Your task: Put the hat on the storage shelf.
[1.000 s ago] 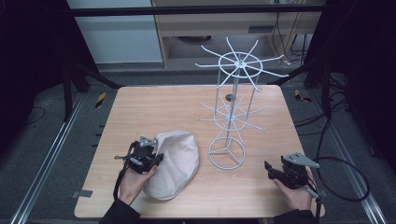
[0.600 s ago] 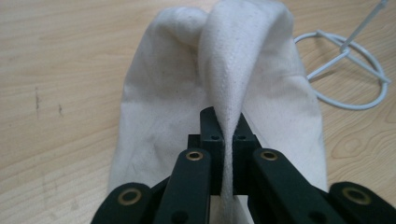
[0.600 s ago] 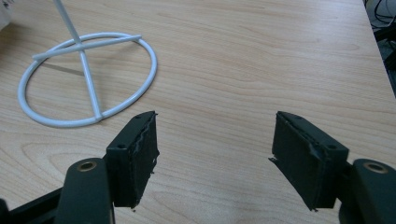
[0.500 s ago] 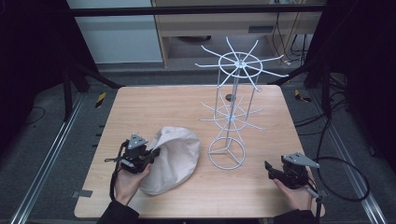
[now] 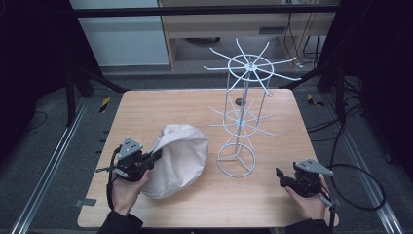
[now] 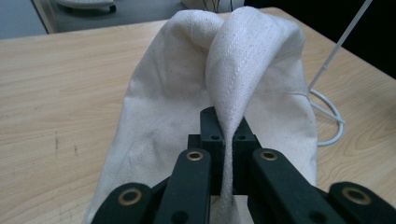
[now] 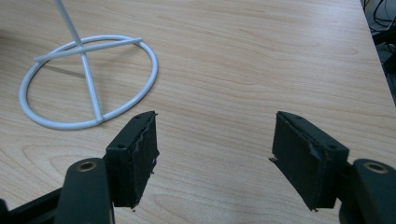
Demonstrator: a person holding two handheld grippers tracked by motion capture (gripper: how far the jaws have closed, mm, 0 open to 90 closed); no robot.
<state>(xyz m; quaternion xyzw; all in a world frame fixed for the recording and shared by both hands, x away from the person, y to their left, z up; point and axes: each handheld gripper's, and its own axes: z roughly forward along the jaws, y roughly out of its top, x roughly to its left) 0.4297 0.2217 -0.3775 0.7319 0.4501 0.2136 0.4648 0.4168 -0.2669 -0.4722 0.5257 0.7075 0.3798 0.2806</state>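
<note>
A cream cloth cap (image 5: 178,158) lies on the wooden table (image 5: 156,112), left of centre. My left gripper (image 5: 155,157) is shut on the cap's near left edge and holds that edge raised. In the left gripper view a pinched fold of the cap (image 6: 243,74) rises from between the black jaws of my left gripper (image 6: 227,137). A white wire display stand (image 5: 243,114) with radiating arms stands upright right of the cap. My right gripper (image 5: 280,176) rests low at the table's front right, open, nothing between its pads (image 7: 140,149); the stand's ring base (image 7: 88,84) lies ahead of it.
Dark metal frame rails (image 5: 53,161) run along both sides of the table. A black cable (image 5: 358,183) loops on the floor at the right. A wooden cabinet (image 5: 229,29) stands beyond the table's far edge.
My left gripper has lifted and drawn back toward the left front, pulling the cap's edge up with it. The cap has bunched higher. The right gripper has stayed put.
</note>
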